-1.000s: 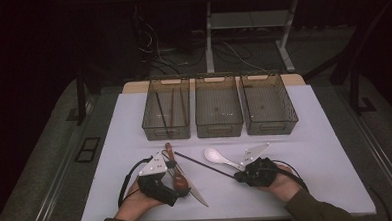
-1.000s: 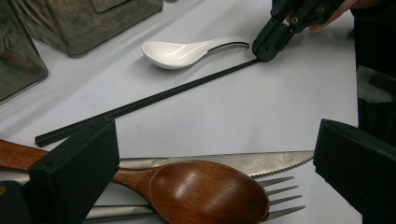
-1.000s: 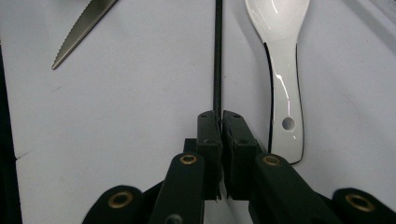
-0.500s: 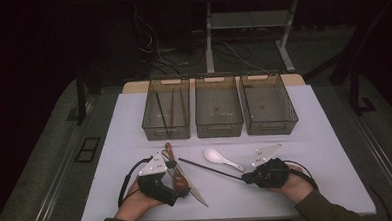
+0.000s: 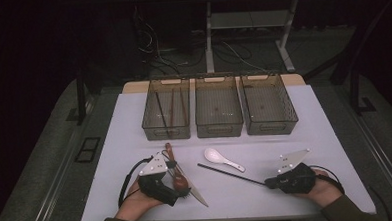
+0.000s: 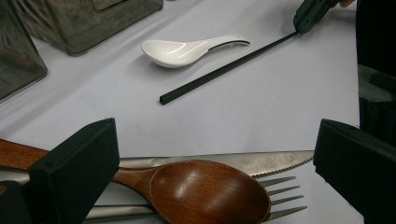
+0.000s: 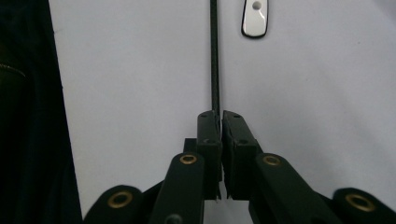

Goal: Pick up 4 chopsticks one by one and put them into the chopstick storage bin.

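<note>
My right gripper (image 5: 268,183) is shut on the near end of a black chopstick (image 5: 232,174) that lies flat on the white table and points toward the left. In the right gripper view the jaws (image 7: 220,116) pinch the chopstick (image 7: 215,56), which runs straight ahead. A white spoon (image 5: 223,159) lies just beyond it. My left gripper (image 5: 180,186) is open and rests over a wooden spoon (image 5: 178,180), a knife (image 5: 197,195) and a fork. In the left gripper view the wooden spoon's bowl (image 6: 210,193) sits between the wide jaws, untouched.
Three clear bins stand in a row at the back: left (image 5: 166,132), middle (image 5: 220,128), right (image 5: 272,126). The left bin holds chopsticks (image 5: 172,109). The table's front edge is close under both hands.
My right gripper has slid to the right along the table, dragging the black chopstick away from the left gripper. The left gripper has stayed put.
</note>
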Motion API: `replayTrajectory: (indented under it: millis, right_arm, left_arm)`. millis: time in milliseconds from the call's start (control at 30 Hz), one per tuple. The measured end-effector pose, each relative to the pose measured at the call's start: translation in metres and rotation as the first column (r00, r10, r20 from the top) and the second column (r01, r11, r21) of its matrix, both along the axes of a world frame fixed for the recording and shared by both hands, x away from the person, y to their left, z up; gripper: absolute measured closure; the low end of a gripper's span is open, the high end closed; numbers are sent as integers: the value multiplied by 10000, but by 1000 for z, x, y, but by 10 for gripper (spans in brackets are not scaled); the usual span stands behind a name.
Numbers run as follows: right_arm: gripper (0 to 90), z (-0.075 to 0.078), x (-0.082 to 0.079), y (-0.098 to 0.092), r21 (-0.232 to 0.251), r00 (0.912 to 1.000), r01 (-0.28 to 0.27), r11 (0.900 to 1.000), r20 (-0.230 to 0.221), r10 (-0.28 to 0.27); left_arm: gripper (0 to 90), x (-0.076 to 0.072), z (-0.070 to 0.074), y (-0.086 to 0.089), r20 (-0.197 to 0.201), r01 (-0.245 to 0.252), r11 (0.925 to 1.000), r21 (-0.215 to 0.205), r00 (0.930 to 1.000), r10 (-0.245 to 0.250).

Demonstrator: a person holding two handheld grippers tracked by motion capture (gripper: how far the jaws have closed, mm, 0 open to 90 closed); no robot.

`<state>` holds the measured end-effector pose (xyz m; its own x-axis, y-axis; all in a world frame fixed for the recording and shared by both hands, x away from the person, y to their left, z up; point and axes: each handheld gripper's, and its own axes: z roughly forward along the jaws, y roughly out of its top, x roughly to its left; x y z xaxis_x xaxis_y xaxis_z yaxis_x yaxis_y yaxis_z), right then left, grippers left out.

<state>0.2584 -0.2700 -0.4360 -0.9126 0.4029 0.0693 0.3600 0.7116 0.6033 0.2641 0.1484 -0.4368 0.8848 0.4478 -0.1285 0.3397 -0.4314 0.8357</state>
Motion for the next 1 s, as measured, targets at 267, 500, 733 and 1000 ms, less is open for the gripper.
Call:
replayTrajectory:
  millis: [267,500,733,1000]
  right_arm:
    - [736,4,3,7,464,9997,186,9988,-190,-177]
    - [727,7,11,29,767,9994,223,9968,-276,-203]
    - [742,3,22,56,638,9990,279,9976,-368,-256]
    - [778,-3,33,83,375,9999,80,9993,-131,-75]
  left_arm:
    - [0,0,0,0,-7,6,10000,3,10000,-6]
    - [0,0,0,0,2,-1,10000,-6,10000,1]
    - [0,0,-1,0,-21,0,10000,-69,10000,0]
    - [0,0,0,0,-26,45,10000,-38,10000,-45]
